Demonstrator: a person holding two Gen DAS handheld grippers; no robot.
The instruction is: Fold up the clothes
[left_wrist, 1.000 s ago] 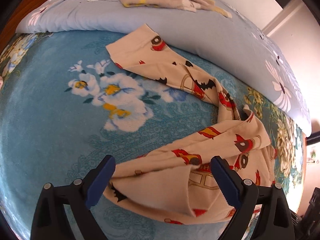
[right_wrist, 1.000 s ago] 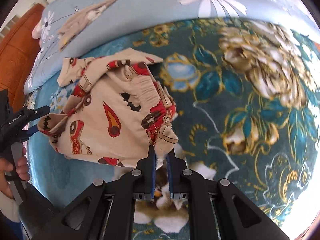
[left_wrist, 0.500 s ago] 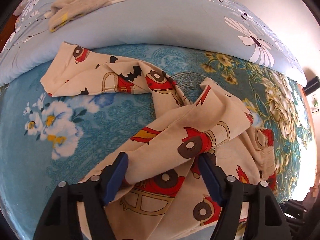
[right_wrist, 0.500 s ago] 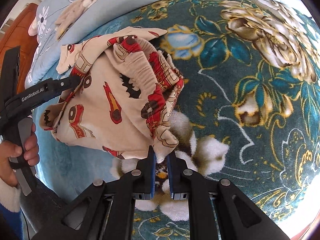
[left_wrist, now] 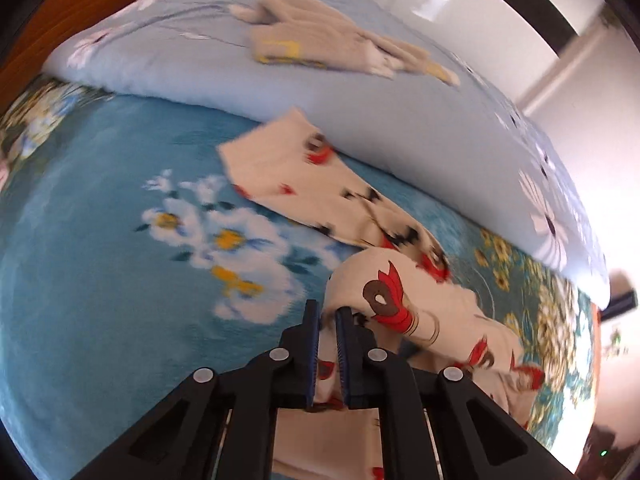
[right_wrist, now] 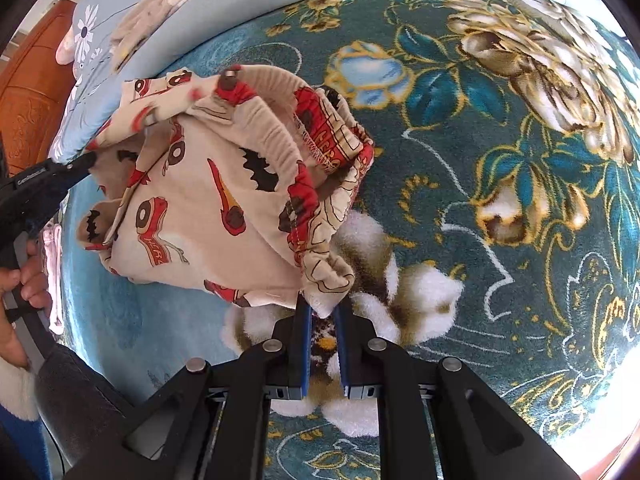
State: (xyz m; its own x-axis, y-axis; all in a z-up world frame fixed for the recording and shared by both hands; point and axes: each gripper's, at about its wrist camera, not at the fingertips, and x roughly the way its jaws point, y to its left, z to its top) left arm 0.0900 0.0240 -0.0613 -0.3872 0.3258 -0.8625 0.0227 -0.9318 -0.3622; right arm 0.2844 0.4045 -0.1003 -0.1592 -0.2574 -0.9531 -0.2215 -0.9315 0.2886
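Observation:
Cream children's trousers point(left_wrist: 400, 296) printed with red cars and black bats lie crumpled on a teal floral blanket point(left_wrist: 100, 280). My left gripper point(left_wrist: 327, 316) is shut on a fold of the cloth, with one leg point(left_wrist: 288, 168) trailing off toward the pale blue quilt. In the right wrist view the trousers point(right_wrist: 208, 208) hang bunched, their elastic waistband point(right_wrist: 304, 184) gathered. My right gripper point(right_wrist: 322, 312) is shut on the waistband's corner. The left gripper point(right_wrist: 48, 176) shows at that view's left edge, pinching the cloth, held by a hand point(right_wrist: 24, 268).
A rolled pale blue quilt point(left_wrist: 360, 92) with white flowers runs along the far side, with a beige garment point(left_wrist: 332, 44) lying on it. An orange-brown wooden headboard point(right_wrist: 28, 96) stands at the left. The blanket point(right_wrist: 520, 160) stretches out to the right.
My left gripper, open around the trousers a moment ago, has shut on a fold of the cloth. The right gripper has kept its hold while the waistband bunched up higher.

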